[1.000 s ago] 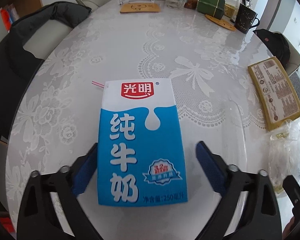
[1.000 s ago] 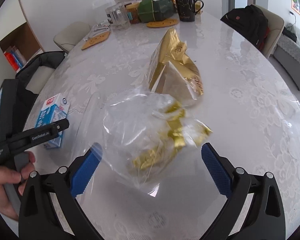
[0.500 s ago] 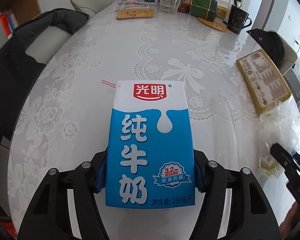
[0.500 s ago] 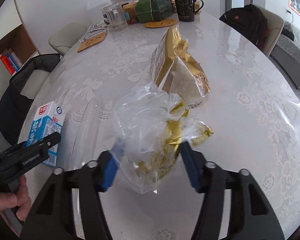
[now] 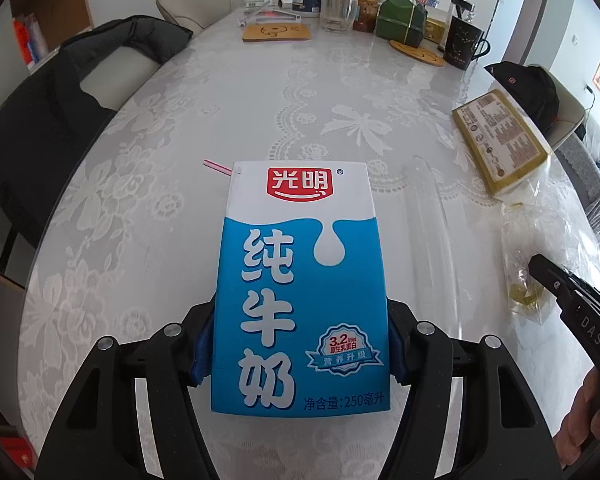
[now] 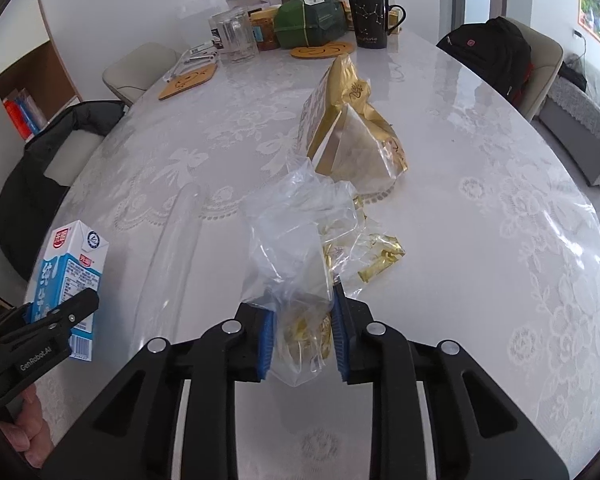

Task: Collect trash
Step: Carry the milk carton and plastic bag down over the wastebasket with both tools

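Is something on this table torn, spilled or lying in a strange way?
Yes. The gold bag lies torn open, and loose gold wrappers are scattered beside the clear bag. Nothing looks spilled; the milk carton stands upright.

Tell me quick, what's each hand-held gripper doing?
Left hand-held gripper: closed on the milk carton.
Right hand-held gripper: closed on the clear plastic bag.

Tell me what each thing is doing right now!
left gripper: jaws shut on the milk carton
milk carton: upright on the table, straw sticking out
right gripper: jaws shut on the clear plastic bag
clear plastic bag: crumpled, gold wrappers inside
gold snack bag: torn open, lying on the table
black mug: upright
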`<state>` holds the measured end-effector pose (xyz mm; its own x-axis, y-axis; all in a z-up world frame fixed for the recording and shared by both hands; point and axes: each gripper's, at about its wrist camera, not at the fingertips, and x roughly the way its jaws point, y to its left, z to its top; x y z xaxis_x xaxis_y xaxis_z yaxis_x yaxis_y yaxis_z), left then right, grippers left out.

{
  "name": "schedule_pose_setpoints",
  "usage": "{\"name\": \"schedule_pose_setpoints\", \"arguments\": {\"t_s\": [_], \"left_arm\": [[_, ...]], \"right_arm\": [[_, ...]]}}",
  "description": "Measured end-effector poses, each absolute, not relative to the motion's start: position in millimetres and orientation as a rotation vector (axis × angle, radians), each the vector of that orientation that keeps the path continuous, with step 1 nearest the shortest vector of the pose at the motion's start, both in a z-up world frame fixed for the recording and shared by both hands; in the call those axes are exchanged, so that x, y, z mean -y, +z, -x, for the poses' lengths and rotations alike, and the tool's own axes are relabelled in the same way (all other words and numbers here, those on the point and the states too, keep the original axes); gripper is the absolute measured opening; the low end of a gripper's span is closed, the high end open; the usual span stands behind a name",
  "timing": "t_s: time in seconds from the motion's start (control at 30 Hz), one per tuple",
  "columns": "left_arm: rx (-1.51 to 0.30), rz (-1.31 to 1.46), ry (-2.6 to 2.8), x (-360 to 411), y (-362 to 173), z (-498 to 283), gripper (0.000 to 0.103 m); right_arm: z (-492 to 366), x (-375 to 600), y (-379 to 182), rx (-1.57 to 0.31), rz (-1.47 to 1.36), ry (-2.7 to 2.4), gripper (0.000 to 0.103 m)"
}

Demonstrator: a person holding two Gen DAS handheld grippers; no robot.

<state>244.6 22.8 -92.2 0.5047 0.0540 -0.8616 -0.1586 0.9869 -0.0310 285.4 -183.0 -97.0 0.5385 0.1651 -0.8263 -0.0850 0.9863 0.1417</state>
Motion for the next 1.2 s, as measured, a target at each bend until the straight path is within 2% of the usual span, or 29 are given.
{"name": "schedule_pose_setpoints", "arguments": {"t_s": [1.2], "left_arm": [[-0.941,0.142,0.049,16,-60,-69,0.063]], "right_arm": [[-110,189,-48,-0.883,-0.031,0.223,0.023]]}}
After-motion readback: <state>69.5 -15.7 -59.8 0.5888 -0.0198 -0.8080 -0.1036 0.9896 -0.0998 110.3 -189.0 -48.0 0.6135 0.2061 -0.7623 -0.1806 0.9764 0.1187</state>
